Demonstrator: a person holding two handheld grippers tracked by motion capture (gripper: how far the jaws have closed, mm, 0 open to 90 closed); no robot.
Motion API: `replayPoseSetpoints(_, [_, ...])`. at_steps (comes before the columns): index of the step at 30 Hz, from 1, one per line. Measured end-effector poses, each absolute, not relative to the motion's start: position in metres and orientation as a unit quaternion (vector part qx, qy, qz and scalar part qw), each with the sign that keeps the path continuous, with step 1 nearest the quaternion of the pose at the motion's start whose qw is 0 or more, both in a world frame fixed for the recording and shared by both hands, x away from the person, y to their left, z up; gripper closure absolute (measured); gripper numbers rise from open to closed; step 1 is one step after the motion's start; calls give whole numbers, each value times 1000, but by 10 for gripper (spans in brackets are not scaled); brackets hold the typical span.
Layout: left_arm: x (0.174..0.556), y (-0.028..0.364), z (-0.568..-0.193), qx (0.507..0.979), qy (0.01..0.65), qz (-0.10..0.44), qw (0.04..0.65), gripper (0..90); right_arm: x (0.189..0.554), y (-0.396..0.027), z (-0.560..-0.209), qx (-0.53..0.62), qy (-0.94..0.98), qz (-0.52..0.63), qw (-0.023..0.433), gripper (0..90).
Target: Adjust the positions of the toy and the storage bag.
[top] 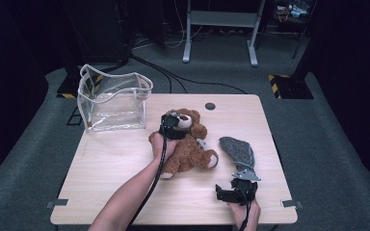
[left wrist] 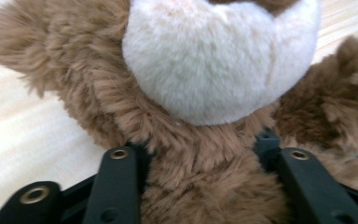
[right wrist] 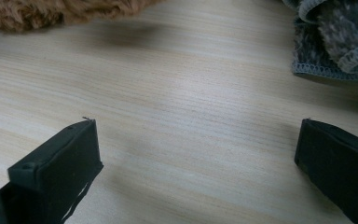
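Item: brown teddy bear (top: 189, 144), mid-desk, gripped.
My left gripper (left wrist: 200, 154) has its jaws clamped into the fur below the bear's white muzzle. My right gripper (right wrist: 198, 154) rests with jaws wide apart over bare wood near the desk (top: 125, 163) front edge. Grey cloth (top: 237, 150) towards the right edge; clear bag (top: 113, 98) at the far-left corner.

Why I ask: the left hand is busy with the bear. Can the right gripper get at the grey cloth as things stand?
Probably yes. The right gripper rests open on the table, nothing between its jaws, and the grey cloth lies just beyond it with bare wood between.
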State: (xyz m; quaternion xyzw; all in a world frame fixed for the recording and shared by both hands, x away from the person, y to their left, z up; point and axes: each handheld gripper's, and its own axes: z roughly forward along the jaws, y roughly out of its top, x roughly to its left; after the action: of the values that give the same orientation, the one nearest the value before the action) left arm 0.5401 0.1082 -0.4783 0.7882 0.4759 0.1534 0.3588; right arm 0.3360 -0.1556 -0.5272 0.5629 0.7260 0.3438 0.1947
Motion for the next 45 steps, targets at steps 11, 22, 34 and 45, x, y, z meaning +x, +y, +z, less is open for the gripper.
replayPoseSetpoints(11, [527, 122, -460, 758, 451, 174, 439, 632, 336, -158, -527, 558, 729, 348, 190, 0])
replayPoseSetpoints(22, [492, 139, -419, 732, 380, 231, 516, 635, 336, -158, -527, 558, 728, 349, 191, 0])
replayPoseSetpoints(34, [473, 184, -380, 731, 348, 242, 534, 634, 336, -155, -528, 560, 728, 342, 196, 0])
replayPoseSetpoints(45, [460, 222, -363, 747, 341, 234, 521, 633, 336, -154, -528, 555, 735, 334, 201, 0])
